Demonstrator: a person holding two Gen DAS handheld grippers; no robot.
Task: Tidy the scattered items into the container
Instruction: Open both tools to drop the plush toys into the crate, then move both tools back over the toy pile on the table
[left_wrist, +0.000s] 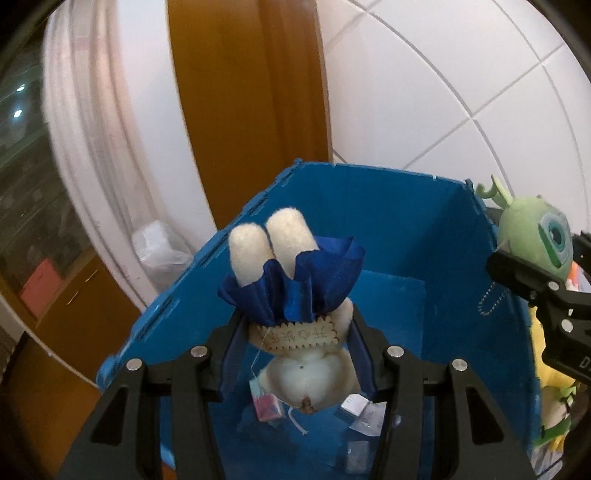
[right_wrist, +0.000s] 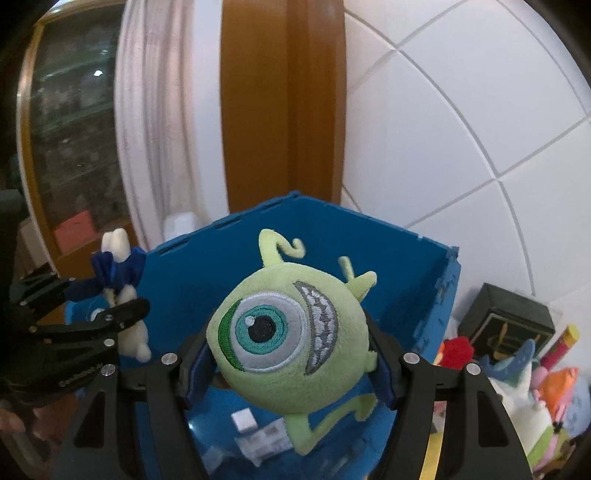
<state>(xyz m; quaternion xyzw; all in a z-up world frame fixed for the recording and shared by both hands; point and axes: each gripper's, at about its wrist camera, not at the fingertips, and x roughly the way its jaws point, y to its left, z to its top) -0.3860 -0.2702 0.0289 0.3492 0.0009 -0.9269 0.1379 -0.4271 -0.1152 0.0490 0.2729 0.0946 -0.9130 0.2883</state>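
Your left jaws clamp a cream doll (left_wrist: 295, 295) in a blue skirt, upside down over the blue bin (left_wrist: 388, 229). Your right jaws grip a green one-eyed plush (right_wrist: 288, 332) above that bin's open top.

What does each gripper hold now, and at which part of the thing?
The left gripper holds a cream plush doll in a blue skirt upside down, by its body. The right gripper holds a green one-eyed monster plush by the sides of its round head.
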